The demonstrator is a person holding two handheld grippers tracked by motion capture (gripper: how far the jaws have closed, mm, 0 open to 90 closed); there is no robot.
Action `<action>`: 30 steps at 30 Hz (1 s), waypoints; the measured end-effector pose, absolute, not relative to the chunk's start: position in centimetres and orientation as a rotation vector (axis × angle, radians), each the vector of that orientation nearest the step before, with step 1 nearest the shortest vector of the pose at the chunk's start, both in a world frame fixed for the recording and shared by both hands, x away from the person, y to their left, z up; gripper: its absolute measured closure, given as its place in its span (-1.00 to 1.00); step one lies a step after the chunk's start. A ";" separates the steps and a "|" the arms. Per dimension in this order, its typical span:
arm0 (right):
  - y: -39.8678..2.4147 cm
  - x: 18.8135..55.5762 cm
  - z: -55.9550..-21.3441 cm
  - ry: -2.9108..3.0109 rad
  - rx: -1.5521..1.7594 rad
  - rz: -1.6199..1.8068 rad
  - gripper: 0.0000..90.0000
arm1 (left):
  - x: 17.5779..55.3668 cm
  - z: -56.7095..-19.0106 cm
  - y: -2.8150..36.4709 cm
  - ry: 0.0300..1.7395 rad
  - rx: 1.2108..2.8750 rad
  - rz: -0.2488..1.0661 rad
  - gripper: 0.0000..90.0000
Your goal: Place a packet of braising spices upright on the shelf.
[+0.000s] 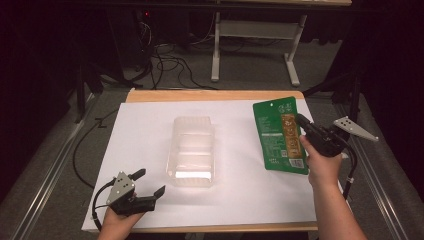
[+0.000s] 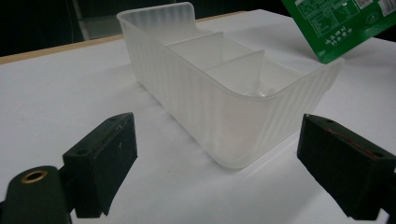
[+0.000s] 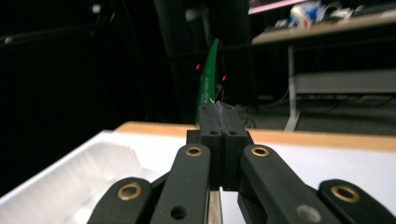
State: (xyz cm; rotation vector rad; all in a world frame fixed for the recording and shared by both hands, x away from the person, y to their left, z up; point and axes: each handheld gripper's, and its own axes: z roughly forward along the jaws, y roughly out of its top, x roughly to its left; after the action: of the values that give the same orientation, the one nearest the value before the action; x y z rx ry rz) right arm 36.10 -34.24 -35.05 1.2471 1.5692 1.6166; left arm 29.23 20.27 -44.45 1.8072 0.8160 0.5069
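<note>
Green plastic packet (image 1: pixel 279 135), printed with pale text and a barcode, held clear of the table at about 3 o'clock from the clear box in the high view. Right gripper (image 1: pixel 301 121) pinches the packet's right-hand edge; in the right gripper view its black jaws are pressed together on the packet (image 3: pixel 207 77), which stands edge-on above them. Right hand (image 1: pixel 322 167) grasps that gripper from 5 o'clock of the packet.

Clear ribbed box (image 1: pixel 192 150), divided into three compartments, rests at the centre of the white sheet (image 1: pixel 240 195), well apart from the packet. In the left gripper view the box (image 2: pixel 224 88) lies just ahead of the jaws, with the packet's lower corner (image 2: pixel 336 23) at 1 o'clock.

Left gripper (image 1: pixel 149 183) sits at 7 o'clock from the box, low over the sheet, jaws spread wide with nothing between them. Wooden table edge (image 1: pixel 215 95) borders the sheet at 12 o'clock.
</note>
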 end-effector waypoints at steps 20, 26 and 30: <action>-34.9 34.5 -35.5 1.537 1.212 1.570 1.00 | 29.1 -44.4 20.1 0.809 1.814 0.507 -0.71; -35.9 32.8 -36.2 1.571 1.206 1.547 1.00 | 29.2 -44.5 20.1 0.809 1.814 0.508 -0.71; -36.5 31.5 -36.5 1.568 1.207 1.551 1.00 | 29.2 -44.5 20.0 0.807 1.818 0.507 -0.71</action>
State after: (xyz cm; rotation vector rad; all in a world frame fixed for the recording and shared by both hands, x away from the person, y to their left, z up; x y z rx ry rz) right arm 31.49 -36.49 -36.48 1.2072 1.5681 1.5511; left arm 29.16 19.97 -44.45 1.8177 0.8073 0.5065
